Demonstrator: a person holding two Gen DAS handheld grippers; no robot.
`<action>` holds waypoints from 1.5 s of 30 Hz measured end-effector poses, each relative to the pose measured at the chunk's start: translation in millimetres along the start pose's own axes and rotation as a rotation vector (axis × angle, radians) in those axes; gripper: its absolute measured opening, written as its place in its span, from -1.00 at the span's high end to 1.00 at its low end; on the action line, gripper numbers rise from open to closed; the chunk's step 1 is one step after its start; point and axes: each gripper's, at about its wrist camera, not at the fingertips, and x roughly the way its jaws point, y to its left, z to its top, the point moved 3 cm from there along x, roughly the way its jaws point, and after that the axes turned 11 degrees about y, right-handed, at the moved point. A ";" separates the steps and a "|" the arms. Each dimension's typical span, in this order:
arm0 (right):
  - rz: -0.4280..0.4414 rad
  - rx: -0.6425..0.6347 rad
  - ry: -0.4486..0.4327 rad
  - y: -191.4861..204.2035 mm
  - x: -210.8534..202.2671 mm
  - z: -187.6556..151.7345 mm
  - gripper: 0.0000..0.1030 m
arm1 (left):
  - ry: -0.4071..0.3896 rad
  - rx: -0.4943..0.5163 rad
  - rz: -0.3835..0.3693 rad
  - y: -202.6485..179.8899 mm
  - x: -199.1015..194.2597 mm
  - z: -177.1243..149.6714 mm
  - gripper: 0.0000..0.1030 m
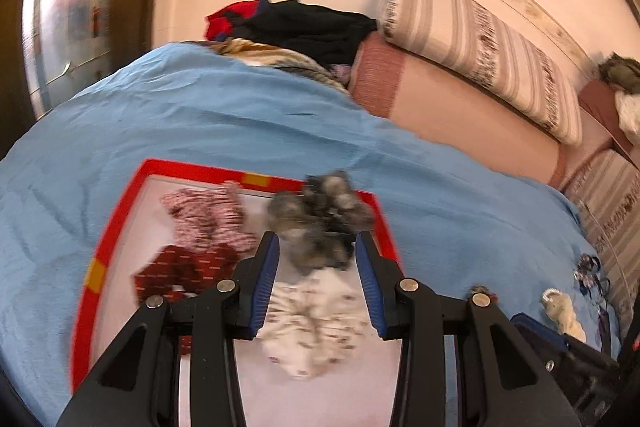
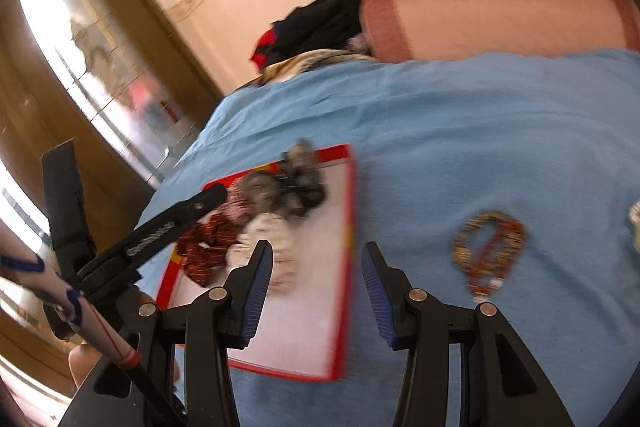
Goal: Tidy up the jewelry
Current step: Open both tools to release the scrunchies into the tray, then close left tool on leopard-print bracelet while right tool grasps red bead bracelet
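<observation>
A red-rimmed white tray (image 1: 224, 169) lies on a blue bedsheet (image 1: 200, 115). It holds a pink striped scrunchie (image 1: 208, 215), a dark red one (image 1: 180, 271), a cream one (image 1: 316, 327) and a grey fuzzy one (image 1: 320, 215). My left gripper (image 1: 317, 241) hangs open above them with nothing between its fingers. In the right wrist view my right gripper (image 2: 317, 249) is open and empty over the right rim of the tray (image 2: 351, 211). Beaded necklaces (image 2: 488, 251) lie on the sheet to its right. A finger of the left gripper (image 2: 180, 219) reaches over the tray from the left.
More small jewelry (image 1: 592, 275) and a cream piece (image 1: 564, 311) lie near the sheet's right edge. A pink bolster (image 1: 440, 99), a striped pillow (image 1: 480, 39) and a clothes pile (image 1: 304, 23) line the far side. A hand (image 2: 84, 363) and patterned sleeve (image 2: 40, 279) show at lower left.
</observation>
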 end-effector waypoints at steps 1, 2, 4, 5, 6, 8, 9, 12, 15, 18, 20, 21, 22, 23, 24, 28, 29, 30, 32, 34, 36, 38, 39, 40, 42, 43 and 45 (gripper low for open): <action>-0.018 0.023 0.000 -13.9 -5.0 -1.8 0.03 | 0.001 0.016 -0.004 -5.9 0.9 -0.8 0.26; -0.035 0.052 -0.002 -29.1 -9.5 -3.9 0.03 | 0.000 0.036 -0.007 -13.7 1.8 -2.2 0.26; -0.059 0.096 0.009 -52.7 -13.2 -7.4 0.04 | -0.001 0.061 -0.011 -24.9 2.7 -4.4 0.26; -0.081 0.113 0.022 -62.7 -13.1 -9.4 0.08 | 0.003 0.071 -0.019 -30.1 4.2 -5.2 0.26; -0.101 0.129 0.038 -73.6 -11.3 -11.7 0.22 | 0.010 0.079 -0.028 -34.9 6.0 -6.1 0.26; -0.120 0.167 0.069 -92.9 -5.1 -17.0 0.29 | 0.033 0.102 -0.052 -46.4 11.3 -8.7 0.26; -0.125 0.176 0.076 -97.6 -3.2 -18.5 0.31 | 0.042 0.111 -0.062 -51.0 13.4 -9.9 0.26; -0.143 0.196 0.102 -110.0 6.1 -23.6 0.45 | 0.062 0.147 -0.085 -68.1 18.5 -14.9 0.26; -0.174 0.193 0.114 -114.2 14.3 -22.5 0.54 | 0.067 0.174 -0.089 -79.5 21.0 -18.2 0.26; -0.213 0.178 0.137 -118.3 25.5 -17.0 0.54 | 0.071 0.183 -0.085 -84.8 24.0 -18.6 0.26; -0.229 0.169 0.148 -120.2 30.8 -16.2 0.58 | 0.077 0.179 -0.087 -84.7 25.7 -18.7 0.26; -0.247 0.152 0.145 -119.1 33.0 -14.7 0.58 | 0.081 0.176 -0.091 -84.8 26.9 -18.4 0.26; -0.273 0.126 0.143 -116.8 35.5 -12.6 0.58 | 0.084 0.174 -0.093 -84.8 27.9 -17.4 0.26; -0.304 0.098 0.146 -114.1 39.0 -10.8 0.59 | 0.089 0.176 -0.093 -86.2 29.7 -17.3 0.26; -0.334 0.072 0.149 -112.1 42.6 -9.7 0.61 | 0.090 0.179 -0.092 -87.9 30.7 -17.9 0.26; -0.504 -0.075 0.189 -101.6 48.2 -8.0 0.84 | 0.096 0.197 -0.102 -96.6 33.8 -18.6 0.26; -0.539 -0.091 0.200 -105.0 45.6 -9.2 0.84 | 0.098 0.204 -0.106 -100.2 34.7 -18.9 0.26; -0.568 -0.095 0.204 -110.8 41.6 -9.5 0.84 | 0.099 0.207 -0.108 -102.1 35.6 -19.1 0.26; -0.602 -0.088 0.208 -120.9 32.5 -10.8 0.84 | 0.106 0.216 -0.113 -106.9 37.8 -19.7 0.26; -0.614 -0.062 0.209 -139.1 18.3 -13.4 0.84 | 0.132 0.225 -0.134 -113.6 43.7 -21.8 0.24; -0.610 -0.027 0.204 -155.6 4.0 -17.5 0.84 | 0.172 0.231 -0.161 -120.6 52.9 -24.9 0.23; -0.625 -0.002 0.190 -166.8 -6.0 -20.4 0.84 | 0.225 0.233 -0.195 -129.6 65.0 -29.0 0.23; -0.621 0.022 0.182 -173.6 -11.9 -21.5 0.84 | 0.246 0.232 -0.206 -134.3 70.3 -31.8 0.23; -0.608 0.054 0.178 -182.5 -17.5 -22.4 0.84 | 0.263 0.233 -0.212 -138.3 75.3 -34.1 0.23; -0.553 0.101 0.176 -193.7 -22.7 -24.4 0.84 | 0.298 0.252 -0.209 -148.9 87.7 -40.0 0.23; -0.525 0.123 0.174 -197.1 -24.4 -23.5 0.84 | 0.310 0.259 -0.202 -152.6 93.5 -42.2 0.23; -0.482 0.153 0.169 -199.4 -30.1 -25.8 0.83 | 0.344 0.280 -0.184 -161.9 106.9 -49.4 0.23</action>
